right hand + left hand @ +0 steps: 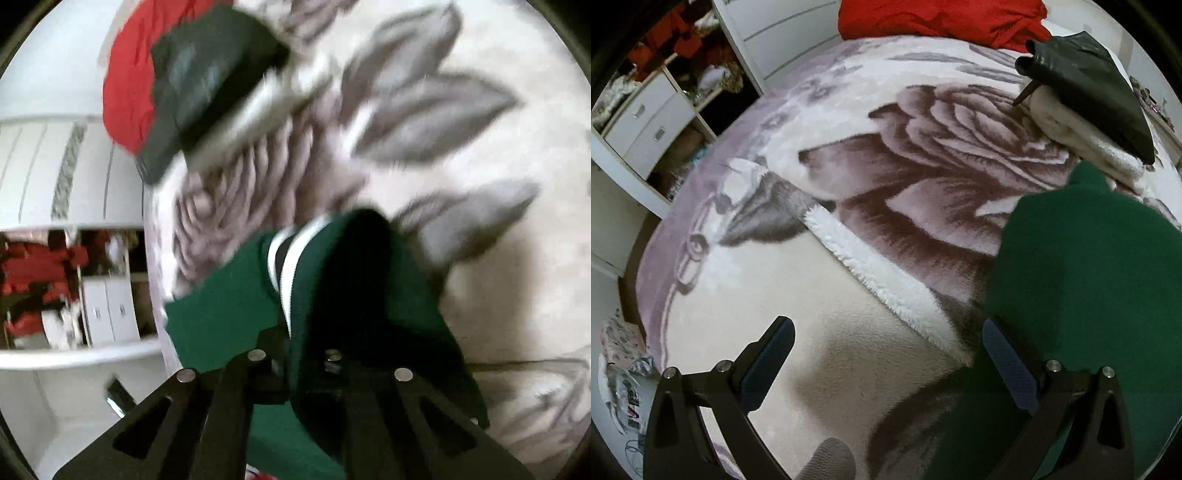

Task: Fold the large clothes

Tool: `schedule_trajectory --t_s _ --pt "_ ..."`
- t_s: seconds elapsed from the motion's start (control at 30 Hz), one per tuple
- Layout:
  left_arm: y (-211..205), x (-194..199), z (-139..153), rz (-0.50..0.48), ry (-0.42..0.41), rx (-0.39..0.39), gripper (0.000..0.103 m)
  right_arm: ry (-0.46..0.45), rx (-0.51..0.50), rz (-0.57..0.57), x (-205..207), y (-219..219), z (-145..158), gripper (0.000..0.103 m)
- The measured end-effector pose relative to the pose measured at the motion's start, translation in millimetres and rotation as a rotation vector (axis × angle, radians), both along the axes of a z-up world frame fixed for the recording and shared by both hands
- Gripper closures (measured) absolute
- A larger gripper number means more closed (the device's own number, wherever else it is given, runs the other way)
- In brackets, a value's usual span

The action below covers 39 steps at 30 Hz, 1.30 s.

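A dark green garment [1082, 280] lies on the floral bed blanket [775, 295], at the right of the left wrist view. My left gripper [886, 365] is open and empty above the blanket, its right finger [1008, 365] at the garment's left edge. In the blurred right wrist view the green garment [229, 310], with a white and dark striped trim [284, 266], is bunched over my right gripper [295, 354], which is shut on it. The fingertips are hidden by the fabric.
A red garment [942, 18] lies at the far end of the bed. A dark folded item [1093, 85] sits on a folded white blanket [1082, 136] at the far right. White wardrobe drawers [646, 122] and shelves stand to the left.
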<state>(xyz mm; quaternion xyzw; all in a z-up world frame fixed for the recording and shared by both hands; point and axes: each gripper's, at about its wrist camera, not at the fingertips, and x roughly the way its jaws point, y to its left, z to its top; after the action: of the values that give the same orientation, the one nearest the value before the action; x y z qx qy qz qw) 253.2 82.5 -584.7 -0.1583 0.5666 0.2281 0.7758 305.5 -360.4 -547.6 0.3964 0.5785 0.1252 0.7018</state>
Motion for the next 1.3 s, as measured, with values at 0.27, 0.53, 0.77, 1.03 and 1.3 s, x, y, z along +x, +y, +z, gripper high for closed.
schedule_trajectory --t_s 0.27,0.53,0.77,1.03,1.3 --pt "15.6 -5.8 -6.4 0.013 0.013 -0.044 0.0 0.277 -0.119 0.167 32.7 17.2 -50.3 0.088" --pt "31.8 -25.0 -19.2 0.028 0.076 -0.005 0.0 0.069 -0.482 0.533 53.2 90.1 84.7 0.039" --pt "51.0 -37.1 -51.4 0.088 0.148 -0.031 0.0 -0.081 -0.501 1.097 94.2 305.4 64.3 0.039" --pt "63.5 -53.3 -69.2 0.121 0.147 -0.084 0.0 0.188 -0.585 1.271 106.0 397.2 -14.8 0.06" --pt "78.0 -58.3 -65.9 0.162 0.108 -0.153 0.0 0.719 -0.031 0.632 142.4 304.3 -68.5 0.074"
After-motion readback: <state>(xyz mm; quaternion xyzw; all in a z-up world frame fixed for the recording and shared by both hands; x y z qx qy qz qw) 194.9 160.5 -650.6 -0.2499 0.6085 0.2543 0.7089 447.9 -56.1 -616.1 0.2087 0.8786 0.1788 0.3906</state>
